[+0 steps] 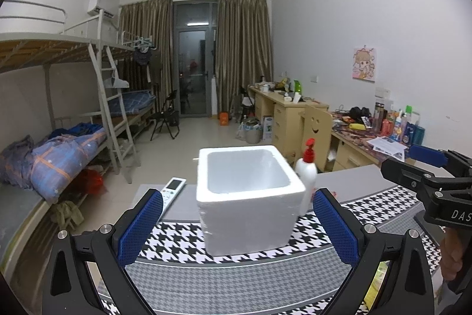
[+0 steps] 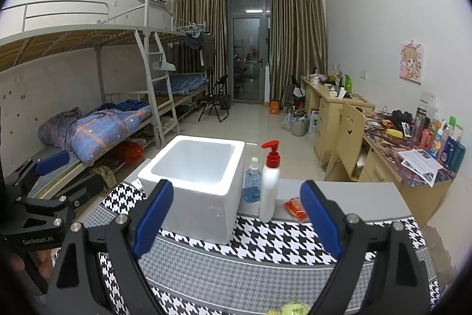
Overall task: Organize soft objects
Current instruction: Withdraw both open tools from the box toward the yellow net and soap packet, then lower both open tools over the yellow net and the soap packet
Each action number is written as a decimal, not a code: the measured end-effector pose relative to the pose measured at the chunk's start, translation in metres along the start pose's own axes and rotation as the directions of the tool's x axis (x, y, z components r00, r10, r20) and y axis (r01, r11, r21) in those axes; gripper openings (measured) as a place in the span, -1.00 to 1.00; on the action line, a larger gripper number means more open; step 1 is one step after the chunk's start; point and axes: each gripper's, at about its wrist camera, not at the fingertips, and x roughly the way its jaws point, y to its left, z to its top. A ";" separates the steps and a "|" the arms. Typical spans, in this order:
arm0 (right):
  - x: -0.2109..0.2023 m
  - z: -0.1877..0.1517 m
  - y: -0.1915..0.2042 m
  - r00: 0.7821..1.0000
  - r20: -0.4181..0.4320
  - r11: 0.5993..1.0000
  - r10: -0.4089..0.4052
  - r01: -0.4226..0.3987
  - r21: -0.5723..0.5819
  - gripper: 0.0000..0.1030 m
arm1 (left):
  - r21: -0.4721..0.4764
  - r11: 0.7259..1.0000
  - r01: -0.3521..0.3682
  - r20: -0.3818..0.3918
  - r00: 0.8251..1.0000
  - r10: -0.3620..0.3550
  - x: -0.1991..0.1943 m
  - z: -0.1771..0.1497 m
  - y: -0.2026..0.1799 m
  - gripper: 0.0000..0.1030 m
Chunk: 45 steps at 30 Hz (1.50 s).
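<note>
1. The left gripper (image 1: pixel 237 222) hangs over the houndstooth cloth (image 1: pixel 236 279), jaws spread wide with nothing between them.
2. The right gripper (image 2: pixel 236 214) is likewise wide open and empty.
3. A white foam box (image 2: pixel 194 185) stands open-topped on the cloth, ahead of both grippers.
4. Just right of the box stand a red-topped pump bottle (image 2: pixel 270 188) and a blue spray bottle (image 2: pixel 252 182); a red packet (image 2: pixel 293 207) lies nearby.
5. A remote control (image 1: pixel 172 191) lies left of the box.
</note>
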 end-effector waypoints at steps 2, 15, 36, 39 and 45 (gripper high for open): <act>-0.006 -0.003 -0.003 1.000 0.003 1.000 -0.005 0.005 0.003 0.76 | 0.002 1.000 0.010 0.005 1.000 -0.010 -0.004 -0.001 -0.005 0.98; -0.037 -0.025 -0.019 0.998 0.019 0.998 -0.053 0.052 0.031 0.76 | 0.030 0.996 0.079 0.005 0.997 -0.079 -0.012 -0.010 -0.033 0.98; -0.069 -0.058 -0.037 0.993 0.035 0.991 -0.116 0.114 0.066 0.76 | 0.046 0.983 0.175 -0.006 0.985 -0.175 -0.023 -0.036 -0.070 0.98; -0.070 -0.063 -0.042 0.991 0.033 0.990 -0.132 0.130 0.062 0.76 | 0.040 0.981 0.189 -0.015 0.982 -0.188 -0.023 -0.040 -0.072 0.98; -0.073 -0.075 -0.052 0.988 0.030 0.985 -0.153 0.151 0.078 0.76 | 0.043 0.981 0.187 -0.011 0.982 -0.187 -0.023 -0.047 -0.080 0.98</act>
